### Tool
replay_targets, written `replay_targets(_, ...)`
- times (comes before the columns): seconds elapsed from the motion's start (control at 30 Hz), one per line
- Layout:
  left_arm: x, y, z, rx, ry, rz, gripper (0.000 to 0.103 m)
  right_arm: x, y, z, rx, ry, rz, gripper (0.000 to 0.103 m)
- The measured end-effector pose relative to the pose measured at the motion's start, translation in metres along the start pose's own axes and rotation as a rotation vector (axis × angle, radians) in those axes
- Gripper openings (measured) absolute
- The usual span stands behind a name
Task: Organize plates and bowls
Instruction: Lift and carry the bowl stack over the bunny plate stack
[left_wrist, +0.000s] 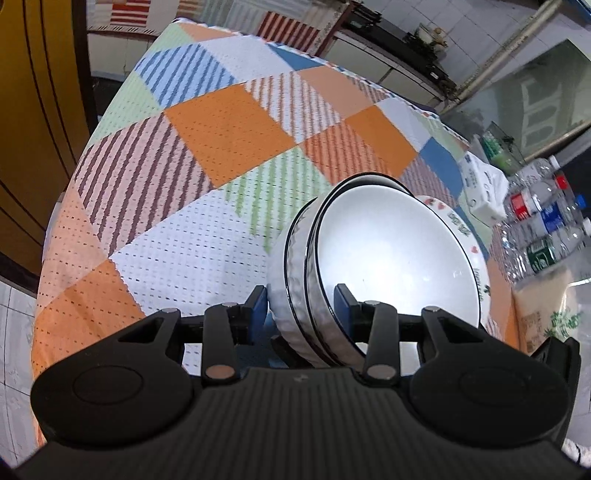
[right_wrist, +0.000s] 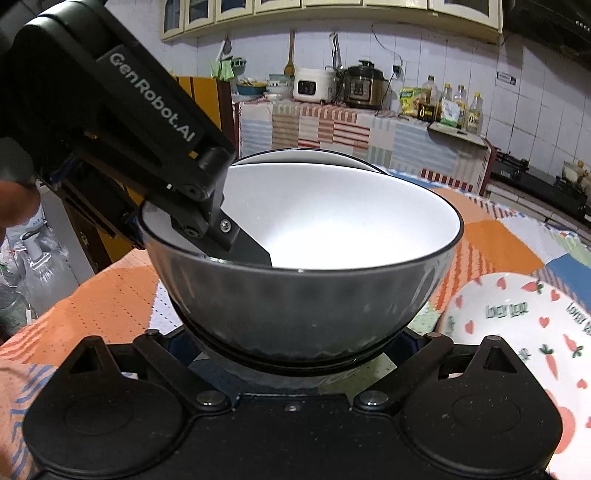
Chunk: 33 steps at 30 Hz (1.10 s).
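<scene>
Two nested white bowls with black rims (left_wrist: 373, 258) are held tilted above the patterned tablecloth (left_wrist: 221, 125). My left gripper (left_wrist: 301, 301) is shut on their rims, one finger outside and one inside. In the right wrist view the same stacked bowls (right_wrist: 303, 295) fill the middle, with the left gripper (right_wrist: 221, 229) clamped on the near-left rim. My right gripper (right_wrist: 295, 354) sits wide under the bowls; its fingertips are hidden behind them. A white plate with hearts and carrots (right_wrist: 517, 332) lies on the table to the right, also showing behind the bowls in the left wrist view (left_wrist: 469, 236).
Plastic bottles (left_wrist: 543, 218) and a white box (left_wrist: 480, 192) stand at the table's right side. A counter with a rice cooker (right_wrist: 314, 86), pressure cooker (right_wrist: 364, 86) and oil bottles (right_wrist: 454, 109) runs along the far wall. A yellow cabinet (left_wrist: 33, 110) stands left of the table.
</scene>
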<state>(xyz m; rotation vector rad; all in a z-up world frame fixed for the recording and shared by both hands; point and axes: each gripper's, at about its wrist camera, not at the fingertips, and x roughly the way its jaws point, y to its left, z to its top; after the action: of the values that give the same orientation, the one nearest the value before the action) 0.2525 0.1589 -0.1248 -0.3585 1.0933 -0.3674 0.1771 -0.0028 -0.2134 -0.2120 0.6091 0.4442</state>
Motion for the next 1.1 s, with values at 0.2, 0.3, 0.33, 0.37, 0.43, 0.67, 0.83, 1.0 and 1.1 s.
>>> replay_targets(0.2,-0.015,-0.029,-0.006,0.058,-0.012,-0.022,0.037,-0.027,-0.007,0.001,-0.017,-0.04,-0.023,0.099)
replay_targets(0.3,-0.019,-0.042,-0.009,0.068,-0.015,-0.045,0.037,-0.04,-0.014,0.001,-0.04,-0.057,-0.038,0.099)
replay_targets(0.33,-0.02,-0.047,-0.01,0.075,-0.017,-0.051,0.037,-0.045,-0.016,0.001,-0.047,-0.065,-0.045,0.099)
replay_targets(0.37,-0.02,-0.052,-0.011,0.08,-0.019,-0.056,0.037,-0.049,-0.017,0.001,-0.054,-0.07,-0.052,0.099)
replay_targets(0.43,-0.021,-0.063,-0.013,0.092,-0.025,-0.069,0.037,-0.057,-0.022,0.0,-0.064,-0.08,-0.067,0.099)
replay_targets(0.67,-0.011,-0.103,-0.008,0.161,-0.019,-0.095,0.037,-0.079,-0.043,-0.007,-0.083,-0.106,-0.138,0.099)
replay_targets(0.83,0.006,-0.123,0.004,0.176,0.004,-0.107,0.037,-0.079,-0.062,-0.008,-0.099,-0.094,-0.178,0.099)
replay_targets(1.0,0.02,-0.131,0.012,0.16,0.018,-0.146,0.037,-0.081,-0.078,-0.007,-0.113,-0.089,-0.199,0.099)
replay_targets(1.1,0.029,-0.136,0.016,0.164,0.029,-0.15,0.037,-0.079,-0.084,-0.008,-0.128,-0.083,-0.212,0.099)
